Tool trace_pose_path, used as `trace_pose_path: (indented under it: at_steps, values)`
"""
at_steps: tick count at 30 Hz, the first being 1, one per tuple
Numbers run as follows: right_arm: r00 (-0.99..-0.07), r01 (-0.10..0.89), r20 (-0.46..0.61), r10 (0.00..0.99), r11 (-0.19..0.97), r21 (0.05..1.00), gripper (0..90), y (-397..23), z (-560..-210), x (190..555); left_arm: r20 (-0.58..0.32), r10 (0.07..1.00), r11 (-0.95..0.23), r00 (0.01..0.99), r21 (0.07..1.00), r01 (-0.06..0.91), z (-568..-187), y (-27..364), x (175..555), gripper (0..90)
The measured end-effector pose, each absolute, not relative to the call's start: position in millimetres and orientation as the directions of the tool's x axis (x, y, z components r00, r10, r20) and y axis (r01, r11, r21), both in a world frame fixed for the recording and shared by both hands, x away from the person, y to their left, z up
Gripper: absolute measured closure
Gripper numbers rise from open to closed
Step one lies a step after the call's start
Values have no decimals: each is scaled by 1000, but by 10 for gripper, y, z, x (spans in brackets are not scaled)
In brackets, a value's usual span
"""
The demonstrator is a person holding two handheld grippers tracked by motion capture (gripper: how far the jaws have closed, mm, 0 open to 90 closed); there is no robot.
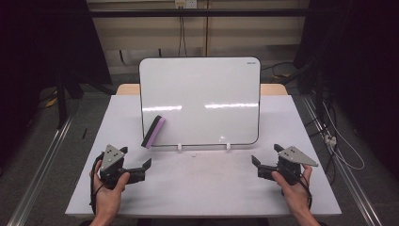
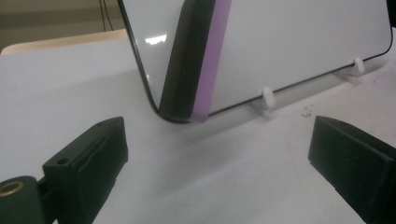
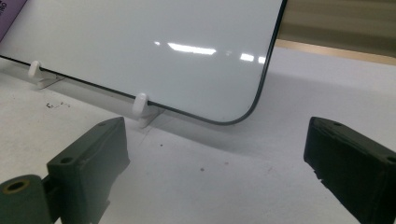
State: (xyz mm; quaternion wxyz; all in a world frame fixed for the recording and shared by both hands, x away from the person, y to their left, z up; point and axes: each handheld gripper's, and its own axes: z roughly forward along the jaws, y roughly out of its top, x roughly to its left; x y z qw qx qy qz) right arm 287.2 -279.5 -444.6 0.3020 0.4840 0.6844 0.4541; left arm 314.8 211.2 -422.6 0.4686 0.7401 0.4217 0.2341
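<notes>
A blank whiteboard (image 1: 200,99) stands tilted on two small white feet (image 1: 179,147) at the middle of the table. A black and purple eraser (image 1: 153,132) clings to its lower left corner, seen close in the left gripper view as eraser (image 2: 196,56). My left gripper (image 1: 137,162) rests on the table in front of that corner, open and holding nothing. My right gripper (image 1: 266,160) rests before the board's lower right corner (image 3: 243,114), open too. Both are held by hands low at the near edge.
The white tabletop (image 1: 202,183) lies bare between the grippers. A wooden strip (image 1: 273,89) shows behind the board. Metal rails (image 1: 42,160) run along both sides on the floor, and cables (image 1: 343,141) lie to the right.
</notes>
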Motion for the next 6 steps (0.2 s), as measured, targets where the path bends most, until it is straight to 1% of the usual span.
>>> trace_pose_path:
  at_steps: [6]
  values:
    - [-354,387,26,935,121,914,66,-2784,-4453,2876,-48,863,-170,503,910,378,-4200,2163,3108,46]
